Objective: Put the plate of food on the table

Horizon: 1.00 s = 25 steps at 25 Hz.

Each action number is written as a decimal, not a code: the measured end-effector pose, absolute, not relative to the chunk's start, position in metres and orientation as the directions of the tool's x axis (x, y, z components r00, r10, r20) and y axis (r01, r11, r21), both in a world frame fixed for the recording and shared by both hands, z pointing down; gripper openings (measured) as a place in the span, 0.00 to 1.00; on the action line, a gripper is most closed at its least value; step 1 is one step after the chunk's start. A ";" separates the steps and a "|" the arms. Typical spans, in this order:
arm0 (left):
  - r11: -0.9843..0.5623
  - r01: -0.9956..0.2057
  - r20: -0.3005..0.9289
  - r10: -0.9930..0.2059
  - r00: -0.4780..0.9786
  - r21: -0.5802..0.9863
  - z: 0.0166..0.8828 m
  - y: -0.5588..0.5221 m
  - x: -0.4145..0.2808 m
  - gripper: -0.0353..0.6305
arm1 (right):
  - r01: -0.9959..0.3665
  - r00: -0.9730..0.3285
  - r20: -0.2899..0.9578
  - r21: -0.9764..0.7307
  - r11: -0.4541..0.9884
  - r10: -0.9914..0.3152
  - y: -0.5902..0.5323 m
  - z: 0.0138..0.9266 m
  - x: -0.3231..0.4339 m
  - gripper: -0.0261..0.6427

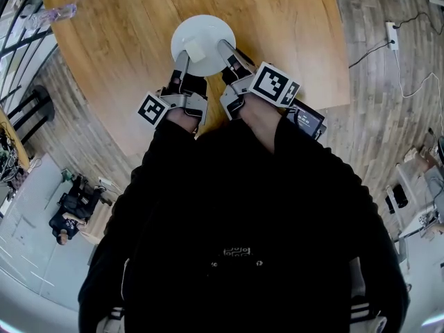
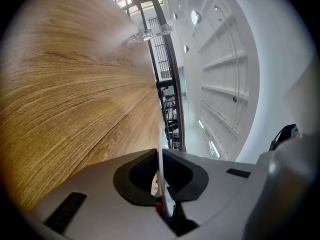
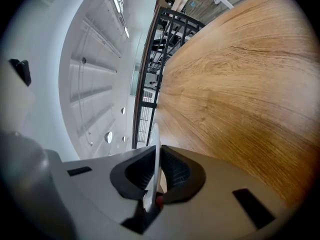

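A round white plate (image 1: 208,37) with a pale block of food (image 1: 195,50) on it is over the wooden table (image 1: 139,61), near its front edge. My left gripper (image 1: 183,55) is shut on the plate's near left rim (image 2: 161,154). On the near right rim (image 3: 155,149), my right gripper (image 1: 227,49) is shut as well. In both gripper views the rim shows edge-on as a thin white line between the dark pads. I cannot tell whether the plate touches the table.
A clear plastic bottle (image 1: 52,14) lies near the table's far left edge. Black railings (image 1: 21,40) stand left of the table. A small device with a screen (image 1: 309,120) sits by my right arm. Cables and a power strip (image 1: 393,35) lie on the floor at right.
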<state>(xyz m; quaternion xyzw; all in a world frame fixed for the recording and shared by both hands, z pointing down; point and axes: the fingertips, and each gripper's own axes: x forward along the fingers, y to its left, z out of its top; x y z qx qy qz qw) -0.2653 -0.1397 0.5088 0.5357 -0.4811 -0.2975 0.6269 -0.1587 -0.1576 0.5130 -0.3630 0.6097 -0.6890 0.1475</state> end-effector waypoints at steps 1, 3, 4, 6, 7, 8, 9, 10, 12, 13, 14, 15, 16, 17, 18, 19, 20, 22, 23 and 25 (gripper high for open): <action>0.253 -0.144 0.289 -0.887 0.361 0.957 0.512 -0.140 -0.265 0.09 | -0.245 -0.693 0.326 -0.945 -0.215 -0.643 -0.158 0.516 -0.159 0.09; 0.264 -0.146 0.300 -0.882 0.362 0.953 0.517 -0.138 -0.265 0.09 | -0.254 -0.694 0.336 -0.942 -0.220 -0.636 -0.156 0.522 -0.159 0.09; 0.266 -0.149 0.303 -0.881 0.364 0.952 0.519 -0.137 -0.265 0.09 | -0.257 -0.695 0.339 -0.941 -0.222 -0.634 -0.155 0.524 -0.159 0.09; 0.265 -0.152 0.303 -0.878 0.370 0.952 0.522 -0.136 -0.265 0.09 | -0.261 -0.697 0.343 -0.939 -0.224 -0.629 -0.154 0.528 -0.159 0.09; 0.264 -0.153 0.303 -0.877 0.373 0.952 0.524 -0.135 -0.265 0.09 | -0.262 -0.699 0.345 -0.939 -0.224 -0.626 -0.153 0.529 -0.160 0.09; 0.265 -0.153 0.304 -0.875 0.377 0.952 0.526 -0.135 -0.266 0.09 | -0.265 -0.701 0.347 -0.938 -0.224 -0.623 -0.153 0.531 -0.161 0.09; 0.265 -0.155 0.305 -0.873 0.381 0.952 0.528 -0.134 -0.266 0.09 | -0.267 -0.703 0.349 -0.937 -0.224 -0.619 -0.152 0.533 -0.161 0.09; 0.266 -0.158 0.308 -0.870 0.386 0.951 0.530 -0.133 -0.267 0.09 | -0.271 -0.705 0.352 -0.936 -0.225 -0.615 -0.152 0.534 -0.161 0.09; 0.269 -0.166 0.314 -0.863 0.395 0.949 0.535 -0.132 -0.267 0.09 | -0.277 -0.705 0.361 -0.933 -0.232 -0.610 -0.150 0.539 -0.162 0.09; 0.272 -0.169 0.318 -0.861 0.398 0.947 0.536 -0.132 -0.267 0.09 | -0.279 -0.704 0.366 -0.931 -0.237 -0.609 -0.149 0.541 -0.162 0.09; 0.274 -0.169 0.320 -0.858 0.401 0.947 0.538 -0.132 -0.267 0.09 | -0.282 -0.702 0.371 -0.929 -0.242 -0.608 -0.148 0.542 -0.162 0.09; 0.276 -0.169 0.322 -0.856 0.404 0.946 0.539 -0.132 -0.266 0.09 | -0.285 -0.700 0.375 -0.927 -0.244 -0.607 -0.148 0.544 -0.161 0.09; 0.278 -0.169 0.324 -0.853 0.409 0.946 0.541 -0.132 -0.266 0.09 | -0.289 -0.700 0.378 -0.926 -0.244 -0.605 -0.147 0.545 -0.162 0.09; 0.278 -0.171 0.325 -0.850 0.415 0.945 0.542 -0.132 -0.266 0.09 | -0.294 -0.701 0.381 -0.925 -0.242 -0.603 -0.147 0.546 -0.162 0.09; 0.277 -0.175 0.326 -0.846 0.422 0.945 0.544 -0.131 -0.266 0.09 | -0.299 -0.702 0.382 -0.924 -0.239 -0.601 -0.146 0.548 -0.162 0.09; 0.276 -0.179 0.328 -0.842 0.428 0.944 0.545 -0.131 -0.266 0.09 | -0.304 -0.703 0.385 -0.923 -0.236 -0.598 -0.146 0.549 -0.162 0.09; 0.276 -0.183 0.329 -0.838 0.435 0.944 0.546 -0.130 -0.265 0.09 | -0.310 -0.704 0.387 -0.922 -0.233 -0.595 -0.146 0.551 -0.161 0.09; 0.277 -0.191 0.335 -0.830 0.447 0.942 0.549 -0.128 -0.264 0.09 | -0.319 -0.707 0.393 -0.919 -0.230 -0.589 -0.144 0.554 -0.161 0.09; 0.278 -0.196 0.338 -0.826 0.451 0.941 0.550 -0.127 -0.264 0.09 | -0.322 -0.708 0.395 -0.918 -0.230 -0.585 -0.142 0.555 -0.160 0.09; 0.279 -0.206 0.344 -0.819 0.460 0.938 0.553 -0.125 -0.263 0.09 | -0.328 -0.711 0.399 -0.917 -0.228 -0.579 -0.140 0.558 -0.160 0.09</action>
